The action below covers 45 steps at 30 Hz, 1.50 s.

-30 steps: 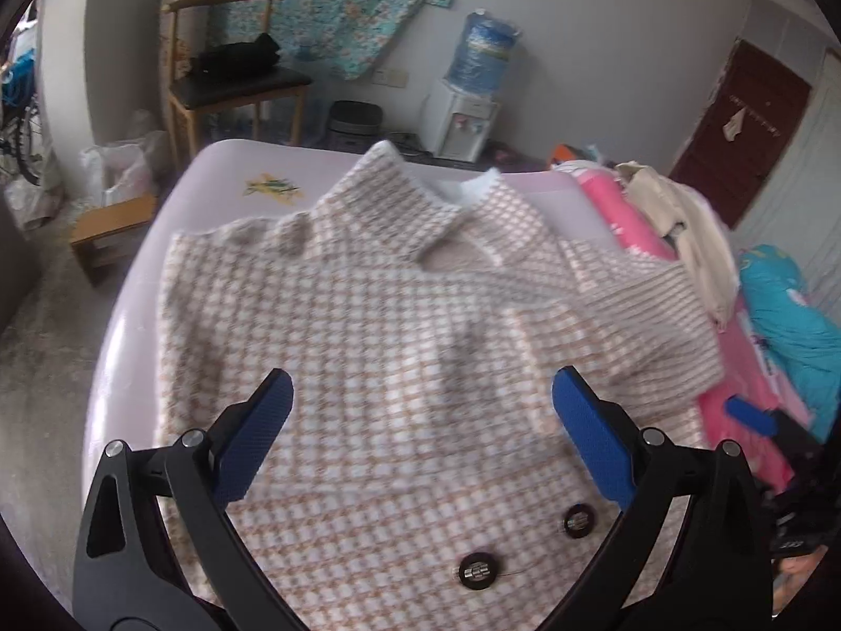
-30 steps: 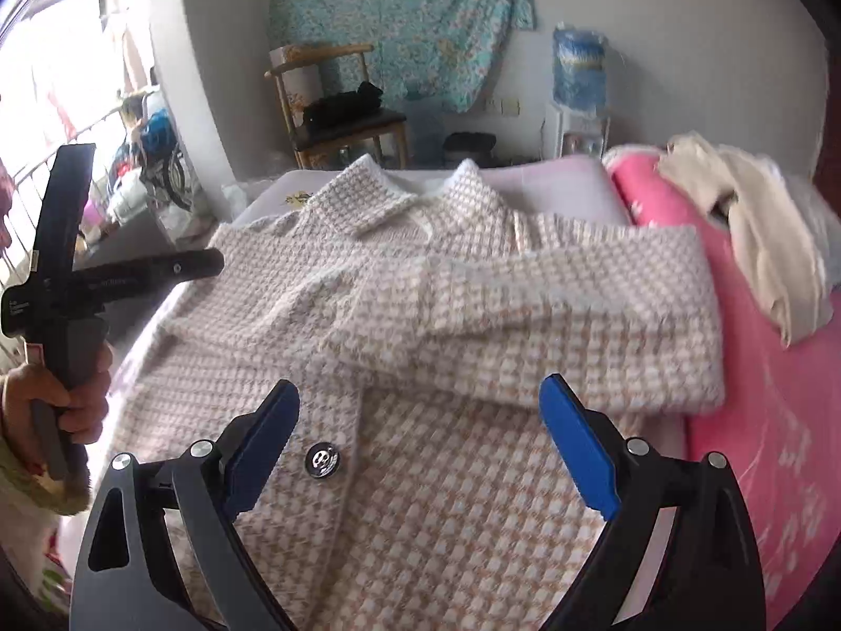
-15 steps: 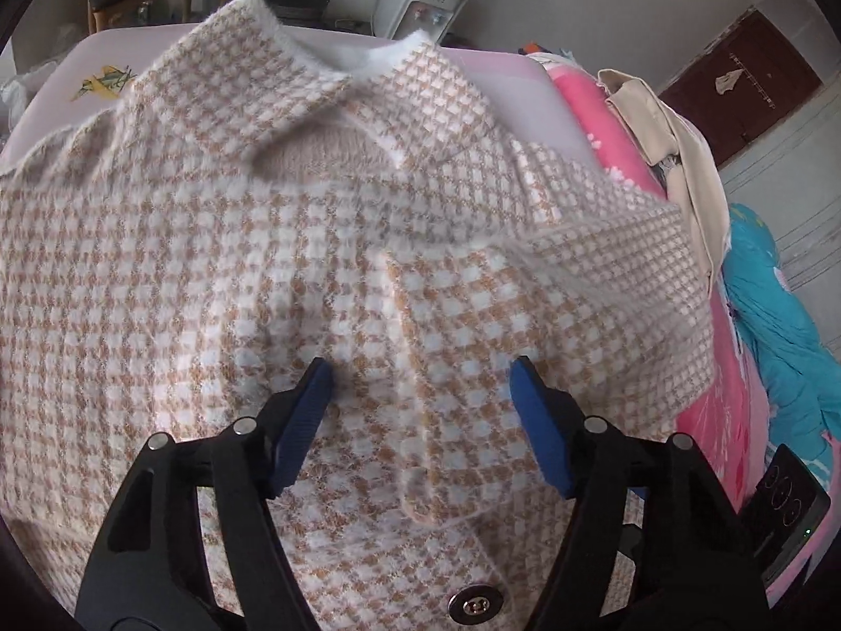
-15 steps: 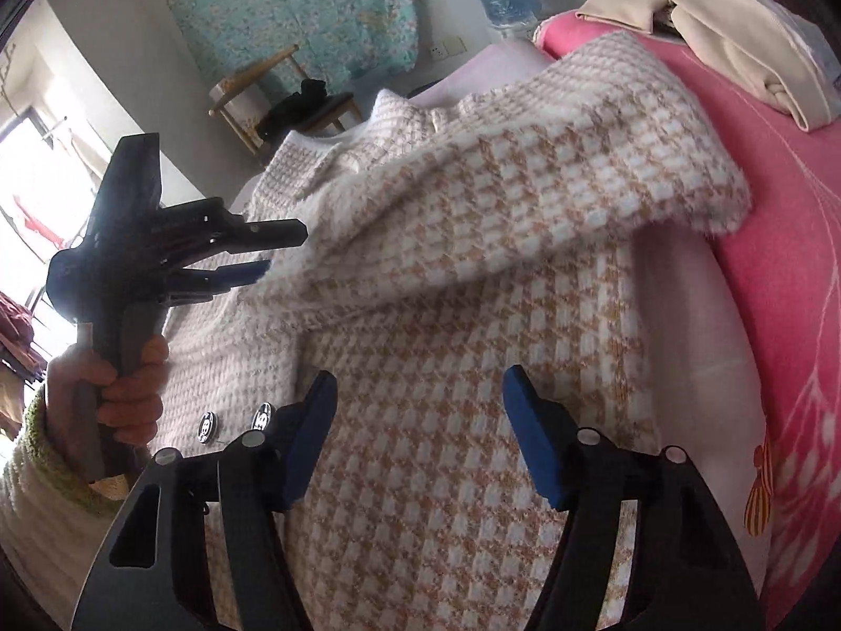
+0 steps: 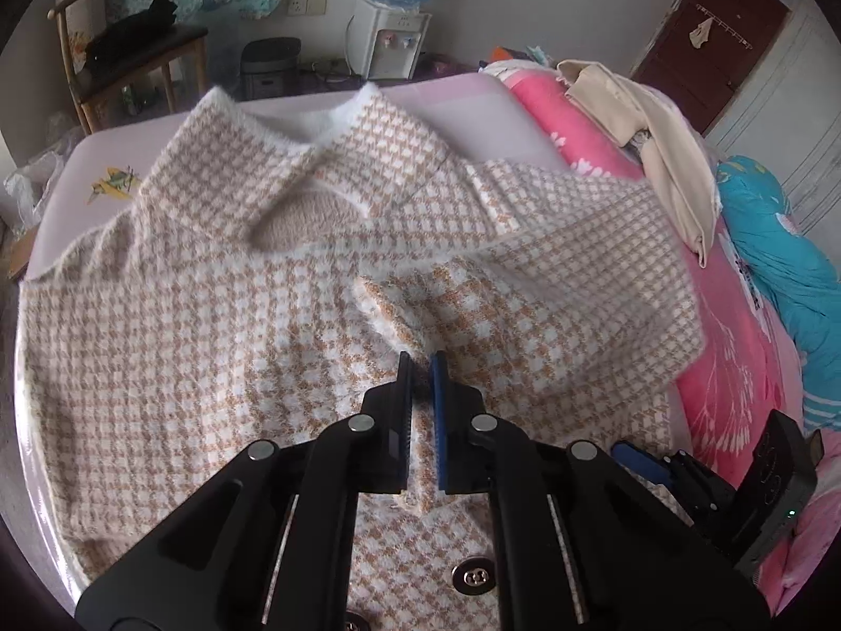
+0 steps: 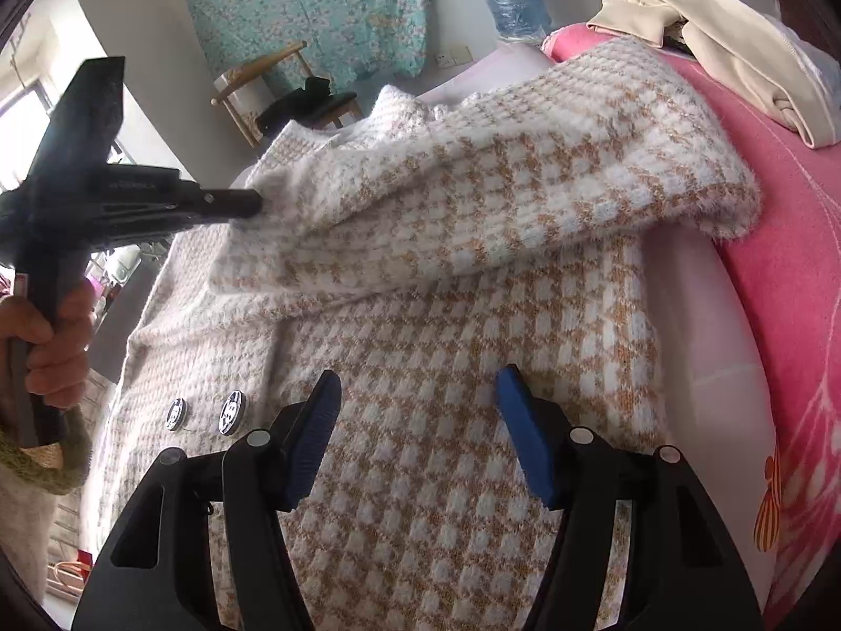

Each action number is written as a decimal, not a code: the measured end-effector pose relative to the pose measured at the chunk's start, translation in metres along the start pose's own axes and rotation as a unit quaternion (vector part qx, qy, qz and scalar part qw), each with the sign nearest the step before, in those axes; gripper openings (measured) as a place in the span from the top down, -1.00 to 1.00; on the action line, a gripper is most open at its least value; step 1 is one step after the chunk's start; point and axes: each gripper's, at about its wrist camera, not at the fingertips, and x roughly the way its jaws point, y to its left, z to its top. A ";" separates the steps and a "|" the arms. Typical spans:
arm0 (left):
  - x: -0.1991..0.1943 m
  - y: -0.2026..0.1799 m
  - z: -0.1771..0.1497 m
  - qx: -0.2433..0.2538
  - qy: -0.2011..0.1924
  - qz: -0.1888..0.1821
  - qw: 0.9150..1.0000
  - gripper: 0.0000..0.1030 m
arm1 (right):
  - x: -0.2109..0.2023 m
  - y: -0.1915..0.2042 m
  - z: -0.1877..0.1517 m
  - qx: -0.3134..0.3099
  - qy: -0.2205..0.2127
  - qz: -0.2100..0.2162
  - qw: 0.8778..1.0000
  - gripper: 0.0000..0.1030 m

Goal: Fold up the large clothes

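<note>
Coat [image 5: 221, 326], houndstooth, flat on table [image 5: 462, 105]; left gripper [image 5: 420, 368] clamped on folded sleeve [image 6: 473, 200]; right gripper [image 6: 418, 389] closing, pads apart over coat front, gripping nothing.

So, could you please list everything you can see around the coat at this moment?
houndstooth coat: one, beige and white, spread on the table, one sleeve folded across
buttons: at least two, dark, coat front
table: one, lilac, under the coat
quilt: one, pink floral, beside the table
garment: one, cream, on the quilt
bedding: one, teal, beyond the quilt
water dispenser: one, white, blue bottle, at the wall
chair: one, wooden, at the wall
floral cloth: one, teal, on the wall
door: one, brown
left tool: shut on the sleeve
right tool: jaws closing over the coat, pinching nothing
hand: one, holding the left tool
</note>
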 end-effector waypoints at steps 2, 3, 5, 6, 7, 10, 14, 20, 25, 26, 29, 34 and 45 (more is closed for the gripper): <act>-0.031 0.001 0.004 0.007 -0.029 0.004 1.000 0.88 | -0.003 0.002 -0.001 -0.002 0.004 0.000 1.000 -0.18; -0.048 0.004 0.006 0.010 -0.046 0.008 0.999 0.88 | -0.004 0.002 -0.001 -0.003 0.007 0.001 1.000 -0.18; -0.077 0.016 0.008 0.002 -0.072 0.017 0.997 0.88 | -0.007 0.003 -0.002 -0.007 0.009 0.001 1.000 -0.18; -0.088 0.024 0.009 -0.003 -0.079 0.027 0.996 0.88 | -0.007 0.004 -0.002 -0.009 0.011 0.000 1.000 -0.18; -0.095 0.031 0.009 -0.007 -0.083 0.042 0.996 0.88 | -0.009 0.005 -0.003 -0.010 0.012 0.000 1.000 -0.18; -0.101 0.068 -0.001 -0.039 -0.078 0.085 0.993 0.88 | -0.011 0.008 -0.005 -0.017 0.016 -0.006 1.000 -0.18; -0.076 0.121 -0.021 -0.065 -0.057 0.145 0.986 0.88 | -0.012 0.014 -0.002 -0.029 0.023 -0.011 0.999 -0.18; -0.049 0.172 -0.043 -0.112 -0.045 0.132 0.984 0.88 | -0.030 0.018 0.005 -0.052 0.040 -0.024 0.998 -0.18; -0.045 0.172 -0.050 -0.087 -0.041 0.136 0.986 0.77 | -0.049 0.009 0.032 -0.056 0.027 -0.041 0.997 -0.18; -0.046 0.173 -0.051 -0.088 -0.045 0.138 0.985 0.64 | -0.052 0.009 0.040 -0.060 0.017 -0.050 0.997 -0.18; -0.061 0.182 -0.052 -0.115 -0.085 0.130 0.981 0.53 | -0.056 0.010 0.067 -0.067 -0.014 -0.061 0.996 -0.01; -0.070 0.170 -0.052 -0.102 -0.105 0.098 0.984 0.53 | -0.023 0.010 0.107 -0.050 -0.004 -0.041 0.998 0.52; -0.021 0.133 -0.064 -0.021 -0.033 0.125 0.991 0.34 | 0.063 0.036 0.095 -0.188 0.060 -0.127 0.972 0.48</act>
